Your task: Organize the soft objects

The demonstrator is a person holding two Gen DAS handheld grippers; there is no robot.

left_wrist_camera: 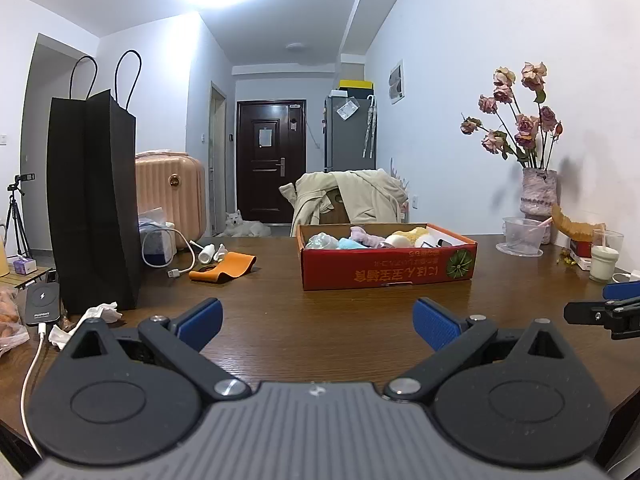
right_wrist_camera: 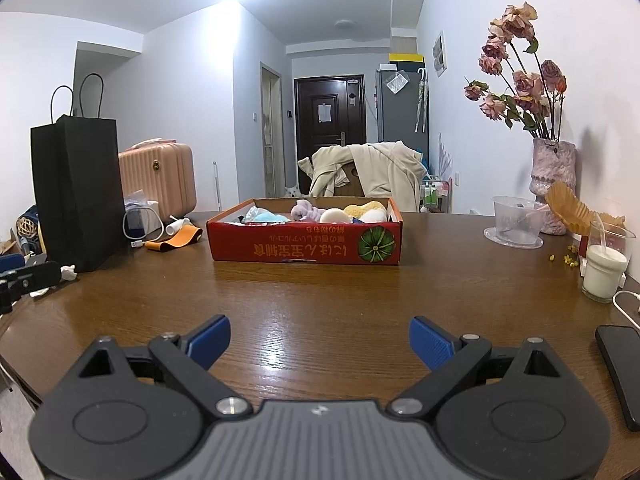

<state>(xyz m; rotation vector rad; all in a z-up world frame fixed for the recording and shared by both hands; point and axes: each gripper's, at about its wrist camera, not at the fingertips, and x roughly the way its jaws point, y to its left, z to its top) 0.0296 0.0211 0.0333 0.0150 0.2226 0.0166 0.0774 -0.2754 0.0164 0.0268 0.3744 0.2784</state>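
Note:
A red cardboard box [left_wrist_camera: 384, 270] [right_wrist_camera: 304, 246] stands on the brown table, farther back from both grippers. Inside lie several soft objects: a purple plush [left_wrist_camera: 366, 236] [right_wrist_camera: 306, 210], a light blue one [left_wrist_camera: 350, 243] [right_wrist_camera: 266, 216], a yellow sponge [left_wrist_camera: 416, 233] [right_wrist_camera: 360, 210] and white round pieces [right_wrist_camera: 336, 216]. My left gripper [left_wrist_camera: 318, 322] is open and empty, low over the table in front of the box. My right gripper [right_wrist_camera: 320, 342] is open and empty, also short of the box; its tip shows in the left wrist view [left_wrist_camera: 608, 312].
A black paper bag [left_wrist_camera: 94, 200] [right_wrist_camera: 78, 192] stands at the left, with cables, an orange strap [left_wrist_camera: 224, 266] and crumpled tissue [left_wrist_camera: 102, 312] near it. At the right are a flower vase [right_wrist_camera: 554, 176], plastic cups [right_wrist_camera: 518, 220], a glass of milk [right_wrist_camera: 604, 268] and a phone [right_wrist_camera: 622, 372].

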